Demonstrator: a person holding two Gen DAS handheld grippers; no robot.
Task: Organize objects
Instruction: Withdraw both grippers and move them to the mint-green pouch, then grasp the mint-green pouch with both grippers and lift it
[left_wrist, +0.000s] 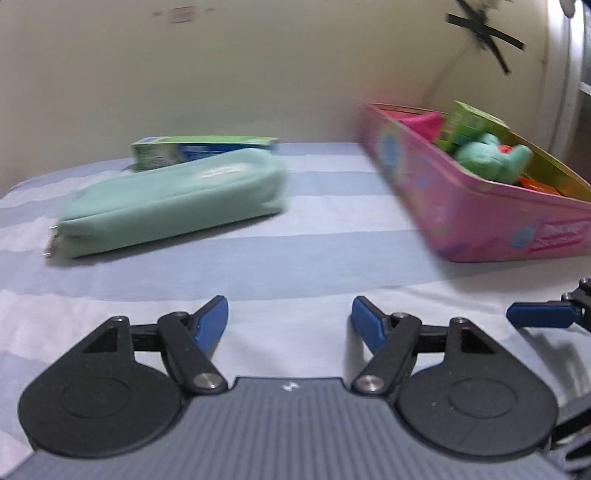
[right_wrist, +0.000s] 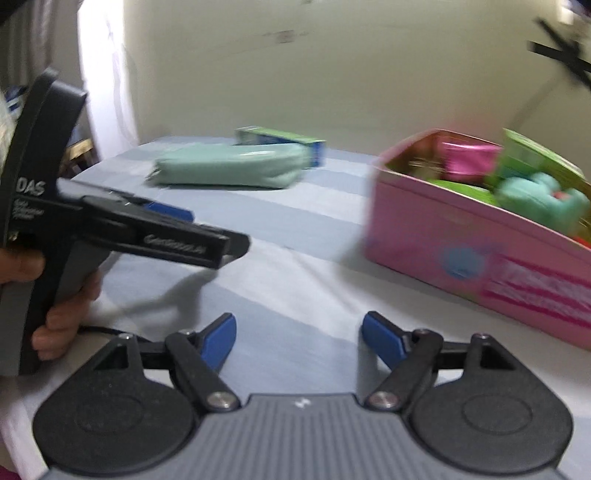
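So both grippers are empty right now: the left gripper (left_wrist: 289, 319) has its blue fingers (left_wrist: 212, 323) spread apart with only striped cloth between them, and the right gripper (right_wrist: 298, 338) is the same, fingers apart and holding nothing. The surface (left_wrist: 295, 280) is covered in a pale blue and white striped cloth. Using the pink tin (left_wrist: 480, 221) as the landmark: it's an open, long box with printed sides, already holding a teal plush toy (left_wrist: 487, 158), a green carton (left_wrist: 469, 123) and something pink at its far end. Well to the left of the tin lies the mint green pencil pouch (left_wrist: 173, 201), flat on its long side, soft-looking, zipper pull at the end farthest from the tin. Just behind the pouch, touching or nearly so (too blurry to say), is a green and blue box (left_wrist: 199, 147). My guess is the pouch goes into the tin next. I'd come at it across the narrow width near its middle, fingers open wide enough to straddle it, and squeeze gently, since fabric sags and the ends will droop. The tin looks pretty full, so I'd aim for the emptier near end and avoid nudging the box behind.
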